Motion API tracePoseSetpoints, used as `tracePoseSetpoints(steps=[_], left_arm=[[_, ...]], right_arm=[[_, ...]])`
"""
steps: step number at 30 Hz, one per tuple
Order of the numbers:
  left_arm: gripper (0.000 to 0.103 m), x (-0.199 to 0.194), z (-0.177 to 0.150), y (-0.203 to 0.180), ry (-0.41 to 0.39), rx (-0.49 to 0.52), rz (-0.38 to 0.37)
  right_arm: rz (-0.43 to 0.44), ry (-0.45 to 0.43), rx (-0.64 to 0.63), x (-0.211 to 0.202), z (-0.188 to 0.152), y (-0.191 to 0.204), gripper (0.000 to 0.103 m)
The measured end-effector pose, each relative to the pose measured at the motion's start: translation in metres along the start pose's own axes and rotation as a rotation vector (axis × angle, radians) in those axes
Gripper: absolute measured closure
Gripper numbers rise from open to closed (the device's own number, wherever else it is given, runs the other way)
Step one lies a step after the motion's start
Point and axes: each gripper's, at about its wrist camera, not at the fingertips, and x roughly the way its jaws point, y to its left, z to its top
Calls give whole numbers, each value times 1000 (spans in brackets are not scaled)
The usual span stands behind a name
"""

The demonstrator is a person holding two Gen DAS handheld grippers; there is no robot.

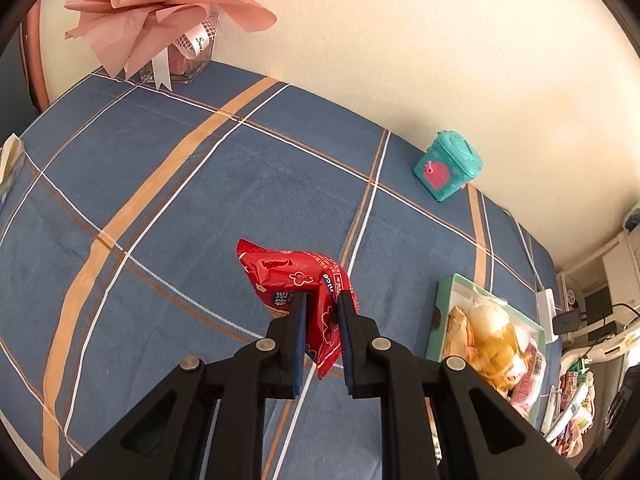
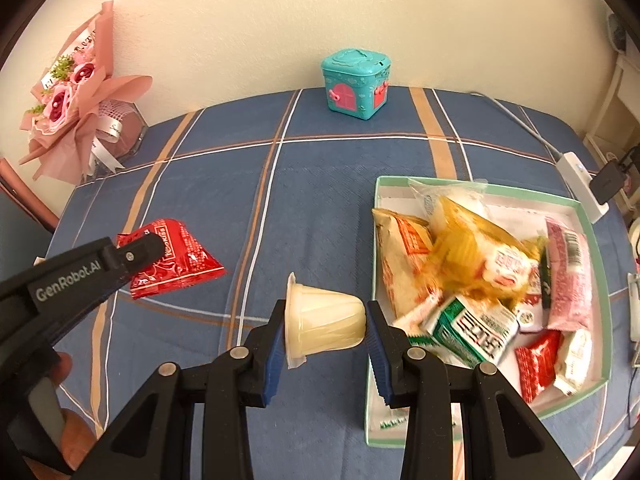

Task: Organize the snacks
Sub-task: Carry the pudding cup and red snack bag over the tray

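Plaid-covered desk, snack box at right. Left gripper jaws clamp a red packet; right gripper jaws hold a jelly cup. Both lifted, likely bound for the box.

Left hand-held gripper clamping red snack packet above blue plaid tablecloth, snack box at right

A lived-in room of a home is shown. A counter is covered with a blue plaid cloth and set against a plain cream wall. A pink paper-wrapped bouquet in a glass holder and a teal toy house are kept at the wall. Packaged snacks are gathered in a shallow box, and a white power strip with a plugged-in charger is seen at the counter's edge.
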Motion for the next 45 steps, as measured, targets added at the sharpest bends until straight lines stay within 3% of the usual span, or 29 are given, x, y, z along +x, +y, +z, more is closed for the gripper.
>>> tracePoseSetpoints(steps=[22, 31, 45], left_arm=[[87, -46, -39, -42, -31, 137, -113], [87, -49, -53, -74, -18, 237, -148], [87, -40, -94, -131, 58, 406, -250]], right_arm=[[-21, -17, 53, -36, -37, -30, 63], [-84, -30, 154, -42, -31, -70, 63], [-231, -70, 425, -62, -35, -166, 63]])
